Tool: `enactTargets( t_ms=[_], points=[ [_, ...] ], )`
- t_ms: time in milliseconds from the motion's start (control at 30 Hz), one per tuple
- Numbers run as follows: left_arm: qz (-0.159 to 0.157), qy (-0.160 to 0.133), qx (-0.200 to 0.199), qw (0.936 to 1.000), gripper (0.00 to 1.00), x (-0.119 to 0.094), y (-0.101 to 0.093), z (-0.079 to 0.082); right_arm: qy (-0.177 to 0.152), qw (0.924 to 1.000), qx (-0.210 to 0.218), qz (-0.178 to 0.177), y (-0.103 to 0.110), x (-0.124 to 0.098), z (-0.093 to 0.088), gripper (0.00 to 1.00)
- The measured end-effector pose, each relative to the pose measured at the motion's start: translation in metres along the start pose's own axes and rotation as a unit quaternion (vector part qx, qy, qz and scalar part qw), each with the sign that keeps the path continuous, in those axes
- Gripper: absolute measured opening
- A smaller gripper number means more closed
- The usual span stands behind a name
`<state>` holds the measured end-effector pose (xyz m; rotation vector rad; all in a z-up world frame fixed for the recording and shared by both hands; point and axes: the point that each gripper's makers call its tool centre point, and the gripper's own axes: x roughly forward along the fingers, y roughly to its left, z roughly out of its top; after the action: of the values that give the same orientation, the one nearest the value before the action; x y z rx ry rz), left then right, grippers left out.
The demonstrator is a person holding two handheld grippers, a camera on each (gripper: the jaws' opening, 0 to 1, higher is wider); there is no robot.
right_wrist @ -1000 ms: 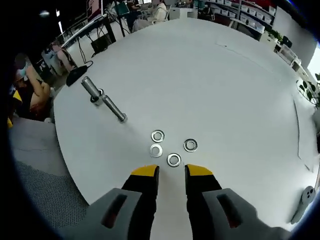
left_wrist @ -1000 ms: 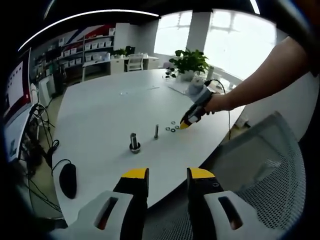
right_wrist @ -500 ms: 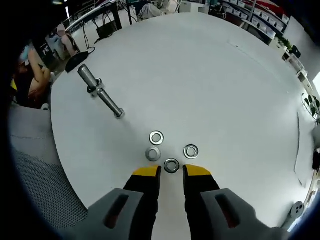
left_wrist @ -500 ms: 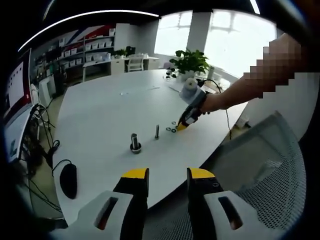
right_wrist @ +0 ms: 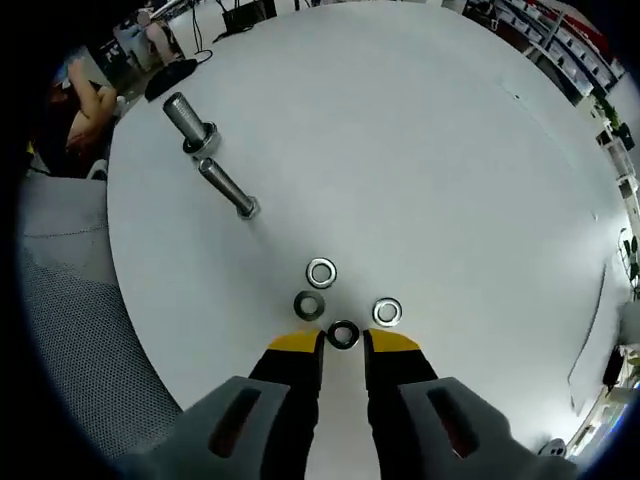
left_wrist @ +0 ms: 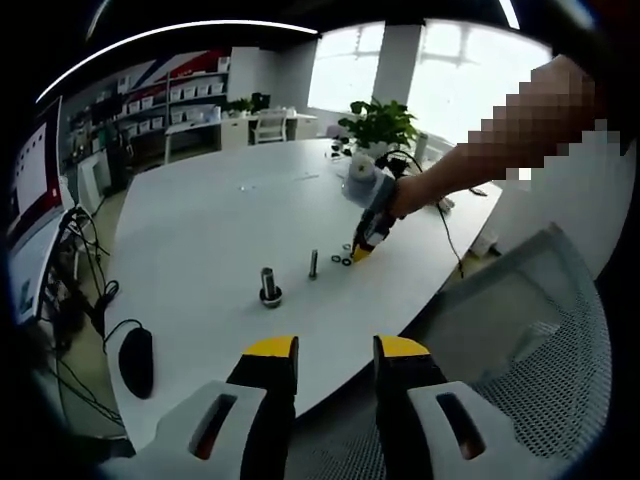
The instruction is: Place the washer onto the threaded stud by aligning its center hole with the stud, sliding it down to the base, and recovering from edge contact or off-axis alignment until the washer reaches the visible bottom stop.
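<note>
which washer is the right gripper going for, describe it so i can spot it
On the white table, four washers lie in a cluster in front of the right gripper. The target washer is the one nearest the gripper, sitting right between its yellow fingertips; the other three lie farther out.

Bright windows (left_wrist: 460, 85) behind a potted plant (left_wrist: 378, 125) — shelving (left_wrist: 175, 105) along the wall.
</note>
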<state>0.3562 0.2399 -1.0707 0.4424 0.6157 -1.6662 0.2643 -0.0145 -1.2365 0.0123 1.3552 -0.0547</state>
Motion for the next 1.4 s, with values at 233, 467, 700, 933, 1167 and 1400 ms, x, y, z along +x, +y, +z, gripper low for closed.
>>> enactTargets(
  t_ms=[233, 467, 700, 933, 1167, 1400],
  points=[
    [0.001, -0.001, -0.002, 1.0000, 0.28, -0.001, 0.001, 0.000, 0.048, 0.9978, -0.044, 0.000, 0.002, -0.001, -0.001, 0.17],
    [0.002, 0.000, -0.001, 1.0000, 0.28, 0.000, 0.003, -0.001, 0.059, 0.9968, -0.054, -0.009, 0.004, 0.001, 0.000, 0.16],
    [0.002, 0.004, 0.005, 1.0000, 0.27, 0.000, 0.004, -0.003, 0.085, 0.9878, -0.124, -0.040, -0.002, 0.001, 0.010, 0.15],
    [0.004, 0.002, 0.004, 1.0000, 0.27, 0.000, 0.005, -0.002, 0.075, 0.9934, -0.076, -0.042, -0.006, 0.006, 0.006, 0.15],
    [0.001, -0.004, 0.003, 1.0000, 0.27, -0.001, 0.003, 0.001, 0.020, 0.9976, -0.047, -0.048, 0.002, -0.002, 0.000, 0.15],
    [-0.001, -0.007, 0.004, 1.0000, 0.27, -0.002, 0.001, 0.002, -0.007, 0.9985, -0.013, -0.053, 0.004, -0.002, -0.002, 0.15]
  ],
)
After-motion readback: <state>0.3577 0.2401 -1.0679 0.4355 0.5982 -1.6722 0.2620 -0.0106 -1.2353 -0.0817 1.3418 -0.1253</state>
